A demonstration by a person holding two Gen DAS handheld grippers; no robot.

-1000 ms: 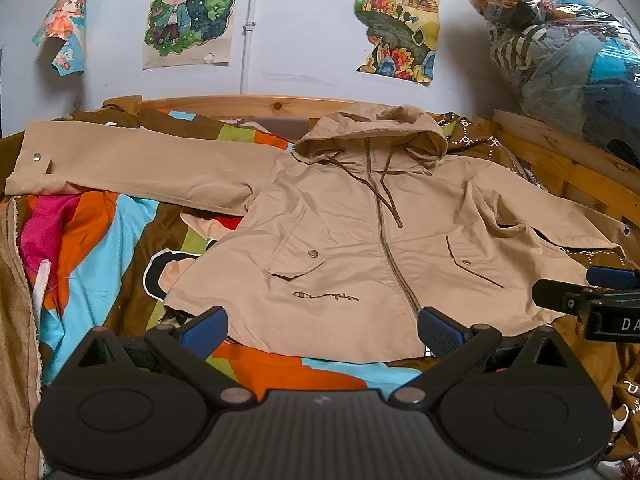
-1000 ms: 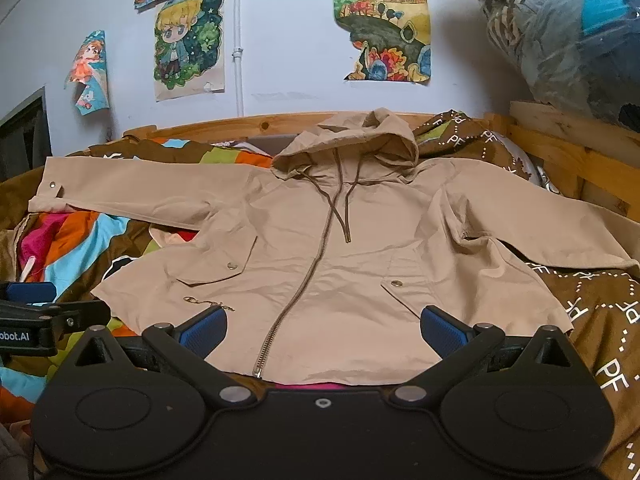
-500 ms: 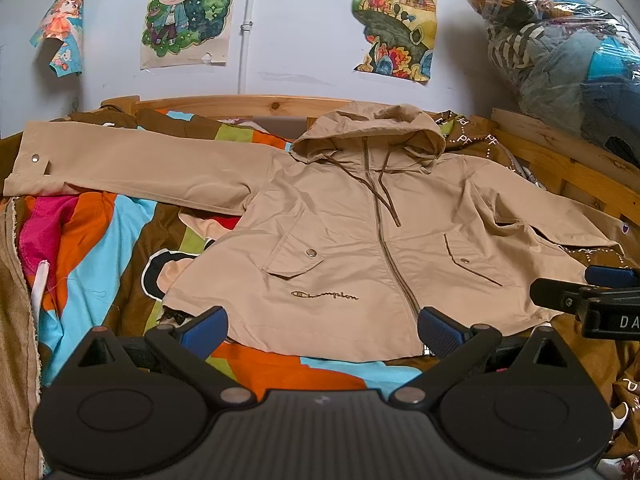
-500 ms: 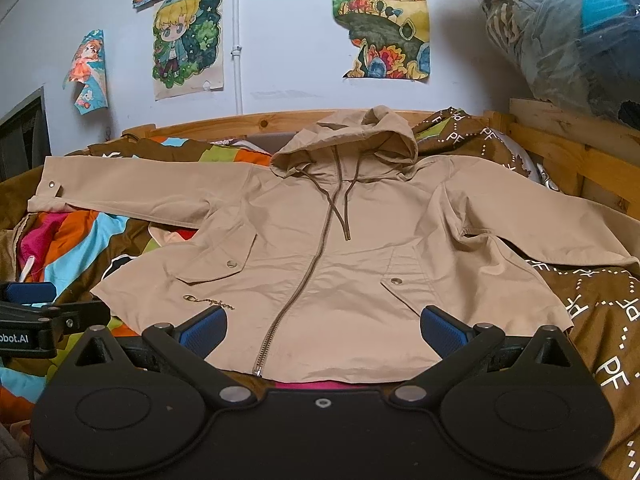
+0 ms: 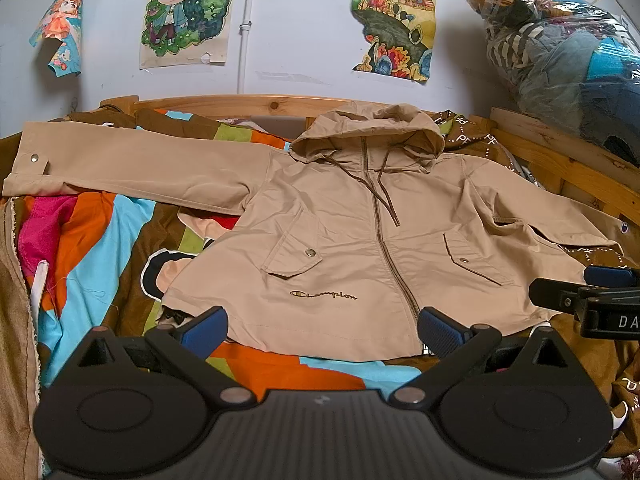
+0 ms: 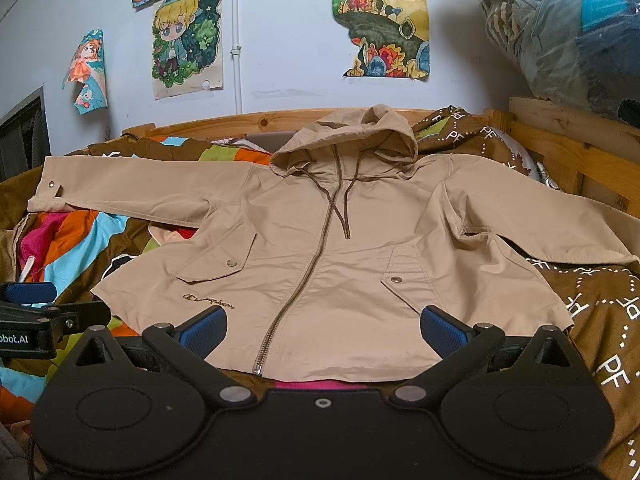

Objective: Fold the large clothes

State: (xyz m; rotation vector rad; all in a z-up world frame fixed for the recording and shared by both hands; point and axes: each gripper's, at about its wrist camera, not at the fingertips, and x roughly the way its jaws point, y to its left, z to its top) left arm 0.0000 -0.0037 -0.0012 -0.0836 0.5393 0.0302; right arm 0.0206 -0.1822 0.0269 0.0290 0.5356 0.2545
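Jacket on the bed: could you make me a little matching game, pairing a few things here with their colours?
Things:
1. jacket
2. zipper
3. pads on the fingers
4. bed frame

Colours:
a. blue
b. pale wood
c. beige
d. dark brown

Pairs: 1-c, 2-d, 3-a, 4-b

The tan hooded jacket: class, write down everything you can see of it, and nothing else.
The tan hooded jacket lies front up, spread flat on the colourful bedspread. It looks like thin woven cloth, slightly creased. The zip is closed, brown drawstrings hang from the hood, and two flap pockets have snaps. A brown embroidered logo sits near the hem. Both sleeves stretch outward. Neither open gripper touches it.
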